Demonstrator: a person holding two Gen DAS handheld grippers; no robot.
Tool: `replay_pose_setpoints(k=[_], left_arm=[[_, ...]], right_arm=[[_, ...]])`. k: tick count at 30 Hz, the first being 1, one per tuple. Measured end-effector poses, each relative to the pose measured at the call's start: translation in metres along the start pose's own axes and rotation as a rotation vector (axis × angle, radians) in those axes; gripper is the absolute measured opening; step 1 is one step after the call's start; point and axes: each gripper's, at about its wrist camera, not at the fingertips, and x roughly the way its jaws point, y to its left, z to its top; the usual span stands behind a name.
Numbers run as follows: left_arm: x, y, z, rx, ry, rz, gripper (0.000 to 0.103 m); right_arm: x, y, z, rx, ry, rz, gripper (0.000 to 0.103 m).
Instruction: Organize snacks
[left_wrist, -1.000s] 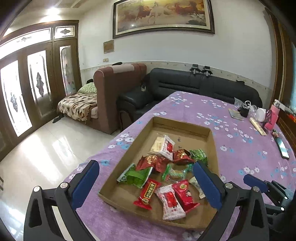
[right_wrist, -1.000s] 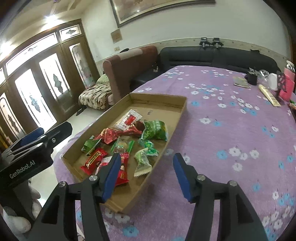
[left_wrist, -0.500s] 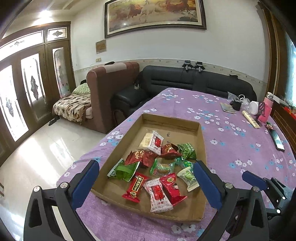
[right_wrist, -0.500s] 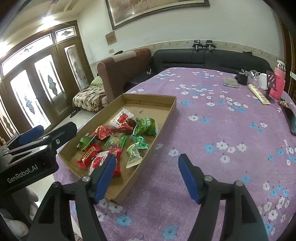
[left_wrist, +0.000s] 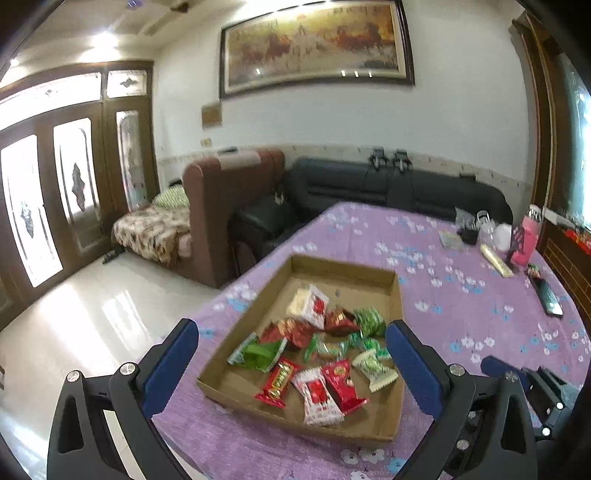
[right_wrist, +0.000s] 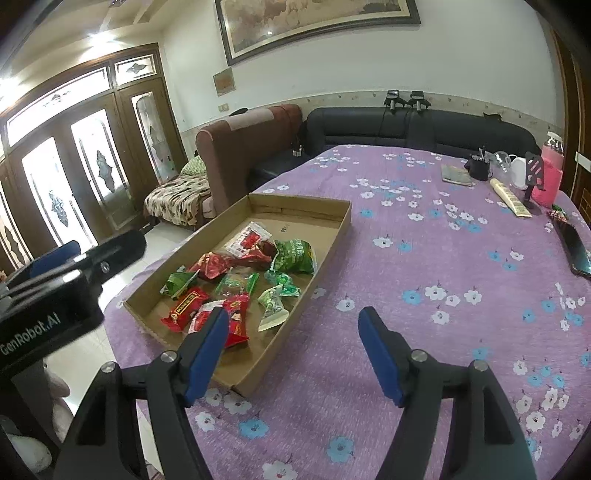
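On the worktop (right_wrist: 424, 258), wrapped snacks (left_wrist: 317, 354) lie ahead of the left tool (left_wrist: 291, 363), nearer than the right tool (right_wrist: 293, 349); both open, empty; right's jaws just widened.

Purple floral tablecloth (right_wrist: 424, 266), covering the table. At its far right end: pink bottle (right_wrist: 551, 173), white cup (right_wrist: 519, 173), dark holder (right_wrist: 479, 170), small booklet (right_wrist: 456, 174), long cream packet (right_wrist: 510, 197), black phone (right_wrist: 575, 249) nearer. Behind: black leather sofa (right_wrist: 417, 127), brown armchair (right_wrist: 240, 147), patterned blanket (left_wrist: 151, 230). Framed horse painting (left_wrist: 314, 46) on the wall; wooden glazed doors (left_wrist: 55, 192) on the left.
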Motion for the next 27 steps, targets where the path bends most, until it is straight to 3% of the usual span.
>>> replay_pose_setpoints(k=[6,9,14,19,27], left_arm=[[-0.035,0.01,0.004,-0.051,-0.106,0.009,0.102],[-0.039,0.012,-0.001,-0.069,-0.094,0.01,0.102],[-0.04,0.001,-0.007,-0.015,-0.07,-0.034,0.102],[-0.045,-0.015,-0.005,0.041,-0.084,-0.03,0.102],[-0.041,-0.06,0.017,0.067,-0.059,-0.177,0.102]], right_arm=[[-0.015,0.01,-0.001,-0.028,-0.029,0.001,0.072],[-0.02,0.015,-0.001,-0.047,-0.042,0.003,0.074],[-0.025,0.019,-0.005,-0.068,-0.054,0.006,0.076],[-0.029,0.016,-0.009,-0.068,-0.056,0.001,0.076],[-0.044,-0.017,-0.005,-0.009,-0.082,-0.051,0.077]])
